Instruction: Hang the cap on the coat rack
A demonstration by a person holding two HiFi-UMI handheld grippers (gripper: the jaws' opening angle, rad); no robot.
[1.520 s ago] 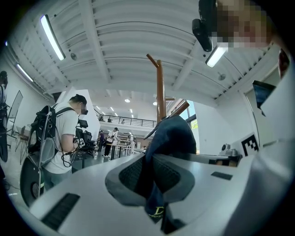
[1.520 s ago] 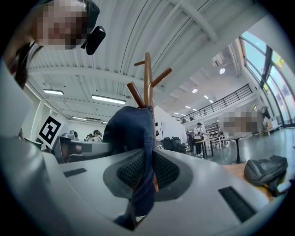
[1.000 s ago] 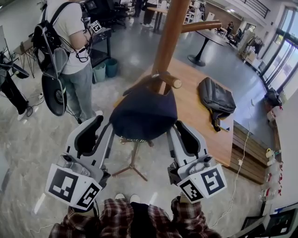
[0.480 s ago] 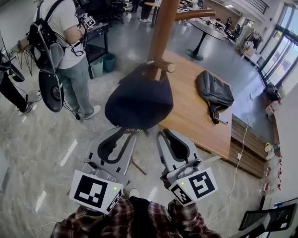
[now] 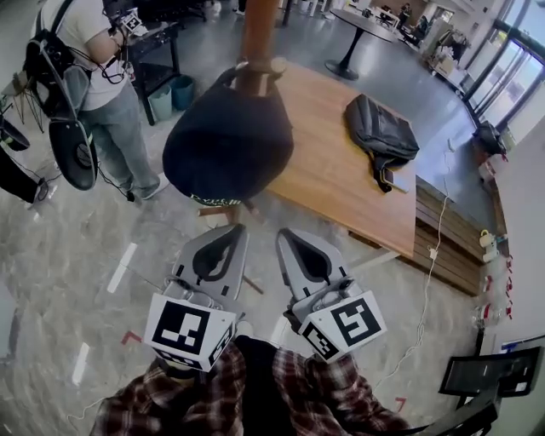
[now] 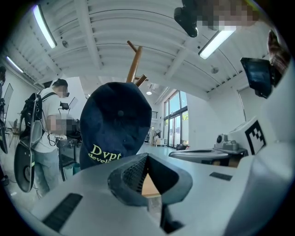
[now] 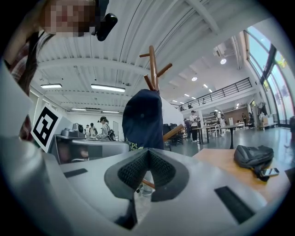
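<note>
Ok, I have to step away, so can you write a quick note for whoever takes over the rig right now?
Grippers: left gripper and right gripper are both shut and empty, side by side below the cap, not touching it.
Things: the cap hangs on a peg of the rack.
Done: the hanging.
Left: nothing visible; perhaps check the cap sits securely.

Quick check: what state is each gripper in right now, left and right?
Left gripper: closed, holding nothing.
Right gripper: closed, holding nothing.
The cap hangs on the coat rack, apart from both.
</note>
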